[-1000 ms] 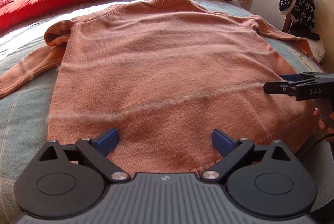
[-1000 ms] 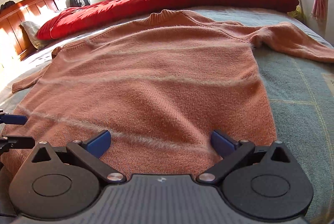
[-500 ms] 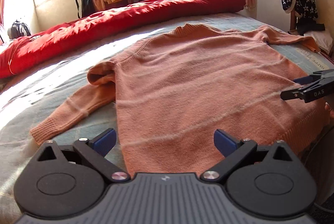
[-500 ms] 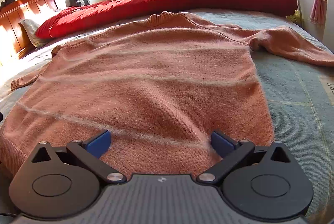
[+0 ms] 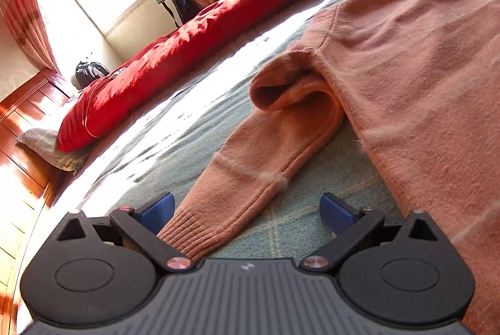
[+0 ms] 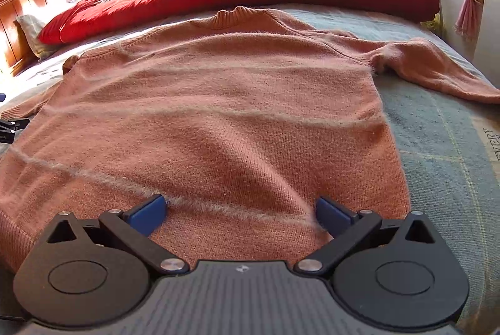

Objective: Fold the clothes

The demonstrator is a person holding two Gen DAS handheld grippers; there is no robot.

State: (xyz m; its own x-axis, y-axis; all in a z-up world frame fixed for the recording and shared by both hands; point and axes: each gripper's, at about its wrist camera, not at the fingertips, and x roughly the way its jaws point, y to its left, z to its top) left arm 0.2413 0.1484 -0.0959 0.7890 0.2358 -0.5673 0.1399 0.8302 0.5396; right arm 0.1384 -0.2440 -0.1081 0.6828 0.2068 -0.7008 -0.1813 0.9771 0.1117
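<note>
Two claws, both spread wide, gripping nothing | sweater [image 6: 218,116] flat on bed [image 6: 437,147], collar at 12 o'clock, sleeves out | left claw [image 5: 247,210] straddles sleeve cuff [image 5: 193,232], placed to pinch | right claw [image 6: 240,210] over hem.

The sweater [image 5: 422,69] runs off the frame's right edge; its cuff [image 5: 190,232] slips behind the left gripper [image 5: 247,210].

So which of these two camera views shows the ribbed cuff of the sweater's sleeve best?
The left wrist view. The cuff lies close up between the open left gripper fingers, its ribbing clear. In the right wrist view that sleeve is only a small strip at the far left edge, ribbing too small to make out.
</note>
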